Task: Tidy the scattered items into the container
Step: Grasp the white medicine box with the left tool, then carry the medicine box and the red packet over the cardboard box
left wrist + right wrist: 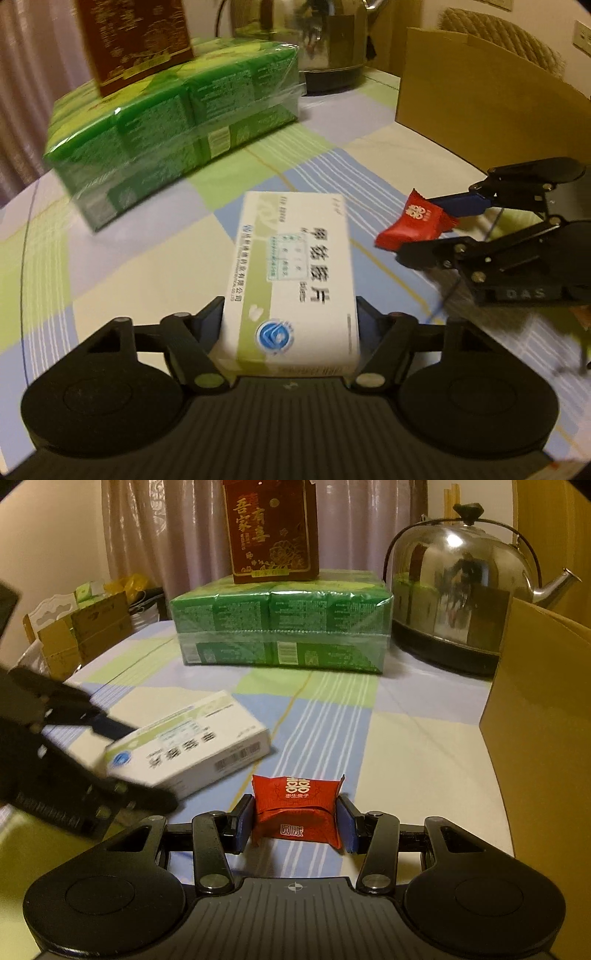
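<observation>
A white medicine box (291, 266) with green print sits between the fingers of my left gripper (290, 314), whose pads press on its long sides; the right wrist view shows the box (192, 746) tilted just above the checked cloth. My right gripper (295, 823) is shut on a red candy packet (295, 801), held low over the table. In the left wrist view the same packet (413, 221) and the right gripper (424, 230) are to the right of the medicine box. The brown cardboard container (535, 720) stands at the right, its wall (480, 92) behind the right gripper.
A green shrink-wrapped pack (280, 627) stands at the back of the table with a dark red box (273, 531) on top. A steel kettle (454, 598) is beside it, near the container. Cardboard boxes (81, 627) lie beyond the table's left edge.
</observation>
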`<state>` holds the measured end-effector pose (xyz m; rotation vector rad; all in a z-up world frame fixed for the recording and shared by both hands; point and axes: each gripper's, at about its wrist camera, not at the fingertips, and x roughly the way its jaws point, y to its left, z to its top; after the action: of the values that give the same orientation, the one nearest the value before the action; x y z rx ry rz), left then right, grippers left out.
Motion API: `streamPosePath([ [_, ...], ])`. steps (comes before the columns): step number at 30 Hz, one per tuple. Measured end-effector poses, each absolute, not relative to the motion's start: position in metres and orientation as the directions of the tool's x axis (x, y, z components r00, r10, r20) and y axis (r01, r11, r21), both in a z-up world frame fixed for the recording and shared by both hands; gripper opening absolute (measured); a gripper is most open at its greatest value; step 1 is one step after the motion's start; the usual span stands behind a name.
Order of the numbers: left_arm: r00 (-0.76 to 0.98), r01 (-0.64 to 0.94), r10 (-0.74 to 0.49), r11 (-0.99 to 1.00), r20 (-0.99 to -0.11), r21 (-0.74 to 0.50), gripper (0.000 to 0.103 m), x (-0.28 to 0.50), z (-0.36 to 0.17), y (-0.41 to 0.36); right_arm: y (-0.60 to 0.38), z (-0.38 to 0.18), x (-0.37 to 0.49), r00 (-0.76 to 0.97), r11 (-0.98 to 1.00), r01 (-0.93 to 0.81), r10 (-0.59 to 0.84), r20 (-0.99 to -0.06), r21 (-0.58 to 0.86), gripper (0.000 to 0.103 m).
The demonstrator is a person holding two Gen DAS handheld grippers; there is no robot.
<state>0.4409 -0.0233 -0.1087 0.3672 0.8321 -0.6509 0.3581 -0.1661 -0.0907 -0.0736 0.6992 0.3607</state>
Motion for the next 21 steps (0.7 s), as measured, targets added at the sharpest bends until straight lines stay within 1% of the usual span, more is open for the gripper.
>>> streamPosePath([
  [6,0.520,0.566,-0.328,0.824,-0.788,0.031,0.067,0.376,-0.105,-0.014,-0.168,-0.087,0.329,0.677,0.934,-0.350,0.306,-0.670,0.073,0.044],
  [12,0.544,0.446,-0.256,0.895,-0.799,0.017,0.067,0.304,-0.100,-0.003,-0.172,-0.081,0.273,0.646,0.936,-0.345,0.294,-0.704,0.074,0.044],
  [17,0.555,0.391,-0.237,0.921,-0.797,-0.001,0.067,0.251,-0.096,-0.005,-0.179,-0.072,0.227,0.632,0.940,-0.329,0.290,-0.719,0.090,0.044],
  [19,0.548,0.376,-0.240,0.926,-0.801,-0.020,0.067,0.239,-0.095,-0.006,-0.180,-0.069,0.213,0.633,0.941,-0.328,0.282,-0.721,0.080,0.044],
  [21,0.558,0.363,-0.228,0.932,-0.798,-0.013,0.068,0.231,-0.094,-0.008,-0.181,-0.068,0.202,0.631,0.943,-0.323,0.275,-0.726,0.077,0.044],
])
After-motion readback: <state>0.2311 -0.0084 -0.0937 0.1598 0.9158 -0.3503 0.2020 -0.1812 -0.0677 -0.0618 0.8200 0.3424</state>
